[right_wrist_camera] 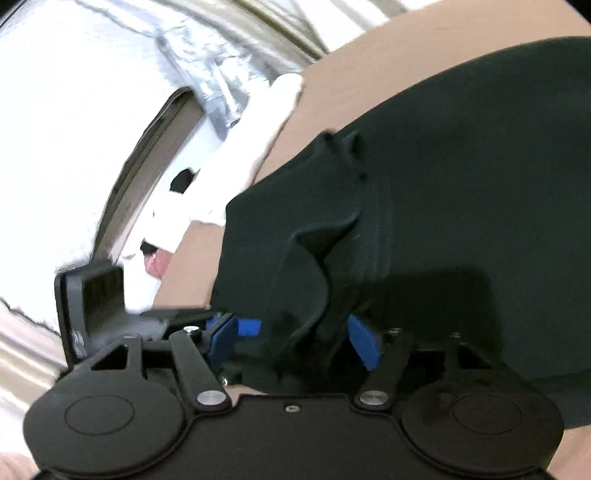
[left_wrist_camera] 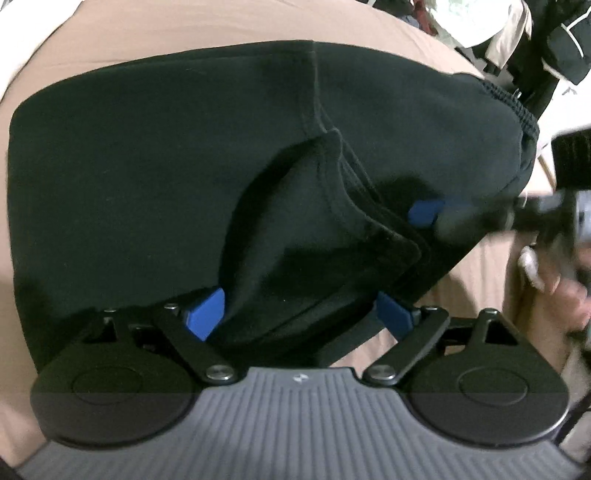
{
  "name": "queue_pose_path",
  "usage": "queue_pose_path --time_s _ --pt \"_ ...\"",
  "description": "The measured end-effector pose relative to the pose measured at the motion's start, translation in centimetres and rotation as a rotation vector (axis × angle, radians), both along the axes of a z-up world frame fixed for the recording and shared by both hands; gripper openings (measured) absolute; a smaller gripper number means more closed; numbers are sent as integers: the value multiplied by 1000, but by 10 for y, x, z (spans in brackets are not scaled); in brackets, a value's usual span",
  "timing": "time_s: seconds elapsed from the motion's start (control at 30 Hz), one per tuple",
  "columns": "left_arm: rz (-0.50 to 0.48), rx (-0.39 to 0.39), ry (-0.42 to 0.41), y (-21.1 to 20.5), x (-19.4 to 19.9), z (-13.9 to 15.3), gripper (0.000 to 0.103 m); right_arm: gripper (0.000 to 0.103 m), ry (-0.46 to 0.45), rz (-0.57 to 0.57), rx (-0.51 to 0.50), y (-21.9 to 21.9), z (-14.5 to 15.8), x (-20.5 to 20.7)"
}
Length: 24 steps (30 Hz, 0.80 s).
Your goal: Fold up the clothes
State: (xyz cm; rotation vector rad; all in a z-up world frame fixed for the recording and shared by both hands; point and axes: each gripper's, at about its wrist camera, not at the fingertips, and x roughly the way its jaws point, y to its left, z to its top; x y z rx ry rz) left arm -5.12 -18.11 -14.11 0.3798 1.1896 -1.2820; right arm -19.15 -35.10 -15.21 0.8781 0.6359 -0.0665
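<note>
A black garment [left_wrist_camera: 147, 177] lies spread on a tan bedsheet [left_wrist_camera: 184, 33]. Its elastic waistband [left_wrist_camera: 513, 107] points to the far right. A hemmed flap [left_wrist_camera: 314, 221] of it stands raised in the middle. My left gripper [left_wrist_camera: 299, 315] is open, its blue pads on either side of the flap's near end. A blurred blue pad [left_wrist_camera: 423, 213] of the right gripper touches the cloth at the right. In the right wrist view my right gripper [right_wrist_camera: 291, 341] is open around a raised fold [right_wrist_camera: 314, 266] of the black garment [right_wrist_camera: 461, 184]. The left gripper's blue fingertip [right_wrist_camera: 249, 326] pokes in beside it.
A heap of dark and white clothes [left_wrist_camera: 517, 37] lies past the bed's far right corner. A person's hand [left_wrist_camera: 554, 280] holds the right gripper. White crumpled bedding [right_wrist_camera: 92, 110] lies beyond the sheet's edge [right_wrist_camera: 288, 122] in the right wrist view.
</note>
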Motion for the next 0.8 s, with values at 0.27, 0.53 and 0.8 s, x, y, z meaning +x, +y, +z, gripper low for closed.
queue_pose_path --time_s 0.27,0.53,0.8 --pt "179 -153 148 36 42 20 82 1 24 181 -350 47 4 22" --pt "171 -124 102 0 26 16 83 2 38 76 -254 36 7 -15" --pt "-4 -56 67 -12 -14 11 85 44 -21 11 -189 18 8 -21"
